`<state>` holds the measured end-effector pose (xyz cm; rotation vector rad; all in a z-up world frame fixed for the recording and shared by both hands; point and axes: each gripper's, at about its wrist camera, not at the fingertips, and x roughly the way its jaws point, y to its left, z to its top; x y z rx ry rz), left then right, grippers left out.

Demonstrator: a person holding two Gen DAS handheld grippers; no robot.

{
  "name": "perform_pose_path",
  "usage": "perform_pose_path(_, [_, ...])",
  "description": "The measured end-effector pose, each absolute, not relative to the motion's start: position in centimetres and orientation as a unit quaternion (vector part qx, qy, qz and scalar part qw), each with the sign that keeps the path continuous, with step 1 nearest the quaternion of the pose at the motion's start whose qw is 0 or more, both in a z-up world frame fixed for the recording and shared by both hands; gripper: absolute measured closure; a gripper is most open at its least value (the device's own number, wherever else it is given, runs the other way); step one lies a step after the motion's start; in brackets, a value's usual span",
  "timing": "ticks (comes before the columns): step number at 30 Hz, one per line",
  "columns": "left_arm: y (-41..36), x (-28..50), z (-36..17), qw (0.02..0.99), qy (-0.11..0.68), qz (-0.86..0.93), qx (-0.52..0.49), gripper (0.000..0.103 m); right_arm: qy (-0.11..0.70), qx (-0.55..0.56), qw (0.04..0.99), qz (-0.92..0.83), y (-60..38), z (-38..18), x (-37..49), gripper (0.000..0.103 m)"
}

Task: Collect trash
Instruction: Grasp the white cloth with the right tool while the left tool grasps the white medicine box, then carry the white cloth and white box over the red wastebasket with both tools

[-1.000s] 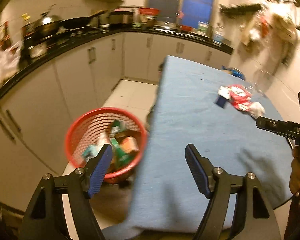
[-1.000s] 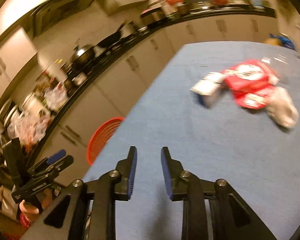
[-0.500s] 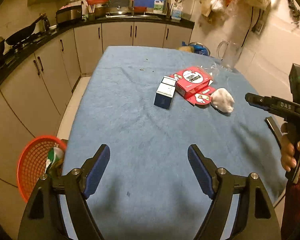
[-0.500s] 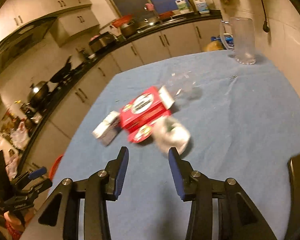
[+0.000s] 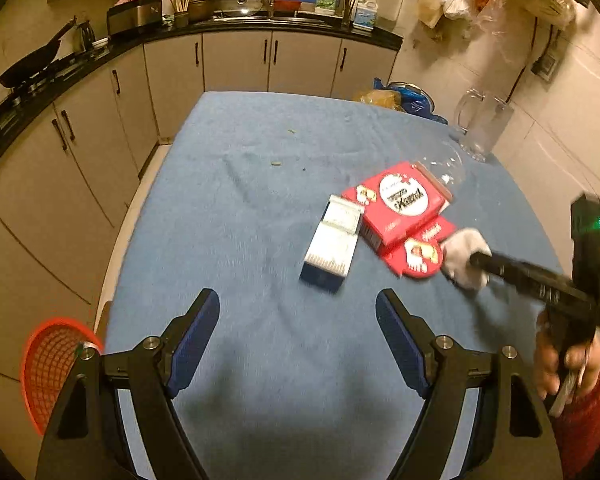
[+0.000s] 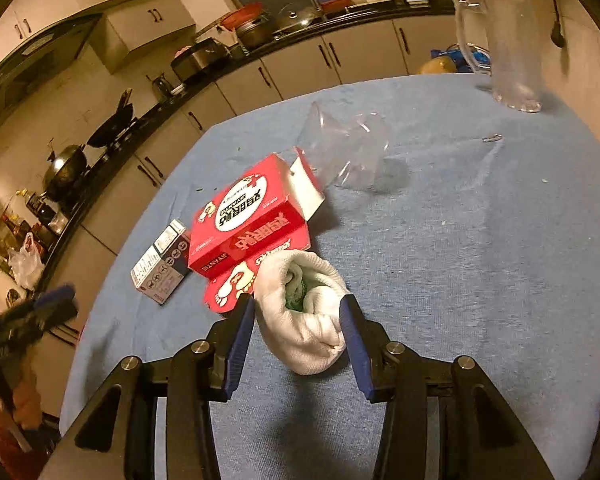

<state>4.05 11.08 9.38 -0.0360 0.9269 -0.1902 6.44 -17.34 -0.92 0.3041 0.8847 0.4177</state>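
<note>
The white wad [image 6: 312,312] sits between our right gripper [image 6: 298,318] jaws, just opening, not yet pinched. Our left gripper [image 5: 298,336] hangs apart, empty. Beyond, small box [image 5: 332,246], red carton [image 5: 404,204] and clear wrapper [image 6: 348,148] remain.

- Left wrist view: mounted behind the left gripper [image 5: 298,332], looking steeply down and forward over the near end of the blue-clothed table [image 5: 228,208], farther from the red carton [image 5: 404,204].
- Right wrist view: behind the right gripper [image 6: 298,332], angled down, close to the red carton [image 6: 248,220].
- Shared: carton, table, glass pitcher [image 5: 482,128] [image 6: 508,36], kitchen counter [image 5: 100,50] [image 6: 204,80].
</note>
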Motion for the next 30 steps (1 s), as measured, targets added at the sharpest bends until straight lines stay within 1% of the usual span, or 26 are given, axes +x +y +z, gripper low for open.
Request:
perform_pose_path(2, [10.2, 5.3, 9.1, 0.889, 0.449, -0.088, -0.006, 0.023, 0.423, 0.139, 0.875, 0.192, -17.2, -1.2, 6.6, 0.055])
perform_pose_path(3, [9.7, 6.0, 8.9, 0.889, 0.451, -0.078, 0.003, 0.023, 0.424, 0.134, 0.875, 0.191, -17.1, -1.3, 6.6, 0.059])
perform_pose_path(9, [7.6, 9.2, 7.2, 0.880, 0.468, -0.061, 0.044, 0.023, 0.414, 0.128, 0.880, 0.196, -17.0, -1.1, 6.3, 0.075])
perform_pose_path(11, [7.4, 9.9, 6.7, 0.879, 0.471, -0.053, 0.045, 0.023, 0.409, 0.130, 0.882, 0.195, -17.2, -0.9, 6.1, 0.077])
perform_pose_path(16, [6.0, 11.1, 5.4, 0.875, 0.475, -0.065, 0.066, 0.023, 0.396, 0.147, 0.885, 0.197, -17.8, -0.2, 5.9, 0.078])
perform_pose_path(18, [5.7, 11.5, 4.8, 0.872, 0.481, -0.067, 0.066, 0.036, 0.390, 0.149, 0.887, 0.198, -17.9, 0.1, 5.7, 0.078])
perform_pose_path(19, [5.6, 11.7, 4.5, 0.868, 0.487, -0.070, 0.061, 0.052, 0.389, 0.151, 0.887, 0.199, -17.9, 0.2, 5.6, 0.078])
perform_pose_path(20, [5.6, 11.9, 4.2, 0.865, 0.493, -0.073, 0.056, 0.061, 0.387, 0.154, 0.887, 0.201, -18.0, 0.3, 5.6, 0.078])
perform_pose_path(23, [5.6, 11.6, 4.1, 0.869, 0.486, -0.066, 0.055, 0.062, 0.380, 0.158, 0.888, 0.204, -18.1, 0.7, 5.4, 0.078])
perform_pose_path(25, [6.0, 10.9, 4.5, 0.873, 0.482, -0.066, 0.045, 0.065, 0.374, 0.161, 0.889, 0.208, -18.1, 0.9, 5.1, 0.078])
perform_pose_path(30, [7.3, 7.1, 6.0, 0.886, 0.459, -0.064, 0.028, 0.067, 0.361, 0.167, 0.890, 0.222, -18.2, 1.6, 4.7, 0.079])
